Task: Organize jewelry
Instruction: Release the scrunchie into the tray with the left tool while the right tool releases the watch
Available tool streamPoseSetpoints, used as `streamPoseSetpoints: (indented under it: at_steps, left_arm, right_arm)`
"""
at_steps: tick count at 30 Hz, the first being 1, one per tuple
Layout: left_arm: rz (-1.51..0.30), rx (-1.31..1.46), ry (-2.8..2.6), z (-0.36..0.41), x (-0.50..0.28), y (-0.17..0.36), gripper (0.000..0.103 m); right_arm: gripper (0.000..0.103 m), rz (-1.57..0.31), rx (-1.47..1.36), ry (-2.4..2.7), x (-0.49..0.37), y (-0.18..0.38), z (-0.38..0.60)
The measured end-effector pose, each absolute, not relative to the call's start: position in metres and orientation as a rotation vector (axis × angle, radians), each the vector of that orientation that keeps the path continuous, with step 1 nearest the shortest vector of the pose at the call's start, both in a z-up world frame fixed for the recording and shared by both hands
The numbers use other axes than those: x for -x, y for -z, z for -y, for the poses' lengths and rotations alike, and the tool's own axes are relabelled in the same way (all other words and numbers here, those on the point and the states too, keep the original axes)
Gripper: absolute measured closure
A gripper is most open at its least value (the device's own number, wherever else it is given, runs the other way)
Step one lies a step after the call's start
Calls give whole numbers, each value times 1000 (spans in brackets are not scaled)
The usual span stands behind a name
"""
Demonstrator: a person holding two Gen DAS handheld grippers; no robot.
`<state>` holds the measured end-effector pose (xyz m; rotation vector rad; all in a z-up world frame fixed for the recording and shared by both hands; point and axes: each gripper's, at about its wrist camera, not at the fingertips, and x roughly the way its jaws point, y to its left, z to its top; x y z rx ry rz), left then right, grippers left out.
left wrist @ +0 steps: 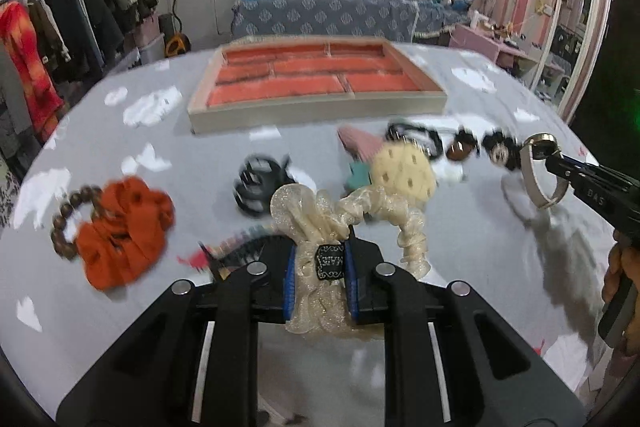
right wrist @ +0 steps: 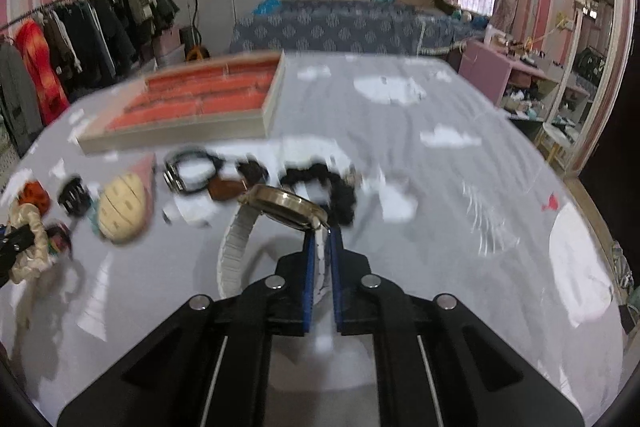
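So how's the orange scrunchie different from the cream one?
The orange scrunchie lies on the table beside a brown bead bracelet; the cream scrunchie is clamped in the left gripper. The orange one is matte with dark spots, the cream one sheer and glittery with a black label. Both are ruffled fabric loops.

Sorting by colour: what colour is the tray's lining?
Orange-red lining in the tray, clearest in the left wrist view.

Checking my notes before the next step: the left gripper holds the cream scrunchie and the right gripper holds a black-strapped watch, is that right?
Not quite. In the right wrist view the right gripper is shut on a watch with a white strap, not black. The left gripper does hold the cream scrunchie.
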<state>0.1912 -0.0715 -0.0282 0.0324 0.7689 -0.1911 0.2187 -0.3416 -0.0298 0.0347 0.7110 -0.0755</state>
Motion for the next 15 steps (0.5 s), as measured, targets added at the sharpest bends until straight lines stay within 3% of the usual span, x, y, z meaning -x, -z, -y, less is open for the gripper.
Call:
streamPoseSetpoints:
  at_steps: [15]
  left_arm:
    - [-578,-60,104,45,-300,-37,85]
  right_arm:
    - [96,-566,-5,-8,-324,-35,275]
